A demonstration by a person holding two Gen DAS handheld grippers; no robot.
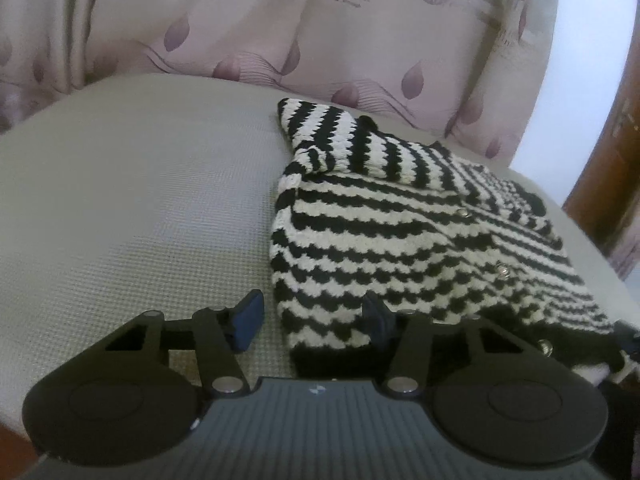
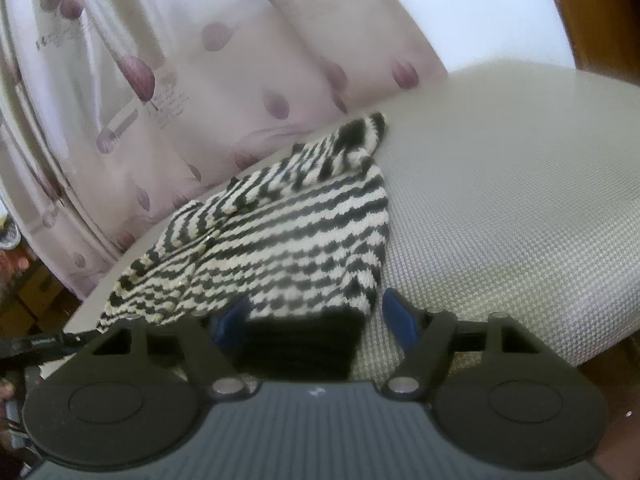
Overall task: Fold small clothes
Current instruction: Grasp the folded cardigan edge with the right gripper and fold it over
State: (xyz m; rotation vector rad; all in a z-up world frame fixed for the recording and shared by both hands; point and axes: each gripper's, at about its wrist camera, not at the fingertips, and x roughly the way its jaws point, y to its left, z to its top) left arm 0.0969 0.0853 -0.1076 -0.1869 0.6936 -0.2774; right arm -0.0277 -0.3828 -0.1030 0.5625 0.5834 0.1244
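Note:
A small black-and-white striped knit cardigan [image 1: 400, 236] with small shiny buttons lies flat on a beige mesh mat [image 1: 140, 208]; both sleeves lie folded over its body. My left gripper [image 1: 312, 320] is open, its jaws straddling the cardigan's near left hem corner, one blue pad on the mat and one over the knit. In the right wrist view the cardigan [image 2: 288, 236] lies left of centre on the mat [image 2: 500, 200]. My right gripper [image 2: 316, 318] is open, its jaws straddling the near right corner at the black hem band.
A pale pink curtain [image 1: 320, 40] with purple leaf prints hangs just behind the mat. A brown wooden frame [image 1: 612, 152] stands at the far right. The mat's edge drops off at the left in the right wrist view, with clutter [image 2: 24, 292] below.

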